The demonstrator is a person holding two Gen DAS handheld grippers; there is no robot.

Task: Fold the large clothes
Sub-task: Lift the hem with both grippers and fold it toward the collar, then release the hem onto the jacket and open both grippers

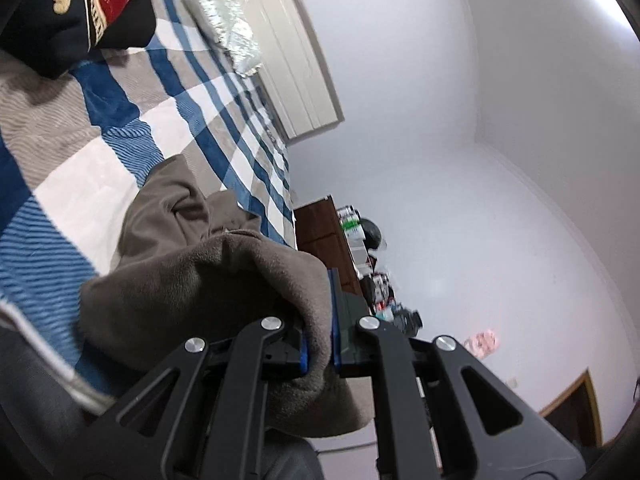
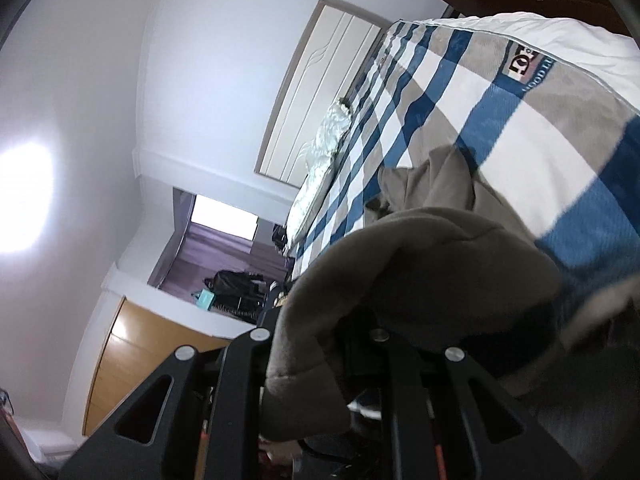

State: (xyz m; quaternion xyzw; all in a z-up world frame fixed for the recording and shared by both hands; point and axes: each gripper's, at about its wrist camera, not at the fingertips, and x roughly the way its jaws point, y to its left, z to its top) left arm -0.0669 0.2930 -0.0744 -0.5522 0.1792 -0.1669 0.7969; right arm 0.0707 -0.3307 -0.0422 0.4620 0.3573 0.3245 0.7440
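1. Left gripper [image 1: 318, 332] is clamped on an edge of the grey-brown fleece garment [image 1: 208, 280].
2. Right gripper [image 2: 320, 344] looks clenched on it too, its pads buried in fabric.
3. Garment trails bunched onto the checked bedspread [image 1: 120, 128]; by the look of it, no neat fold is laid yet.

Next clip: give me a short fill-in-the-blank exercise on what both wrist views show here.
1. The left gripper is shut on a fold of the ____ garment.
2. The garment lies on a blanket checked in white, tan and ____.
3. In the right wrist view, the garment drapes over the right gripper and ____ its fingertips.
4. A ____ garment with a red print lies further up the bed.

Missing words: brown; blue; hides; black
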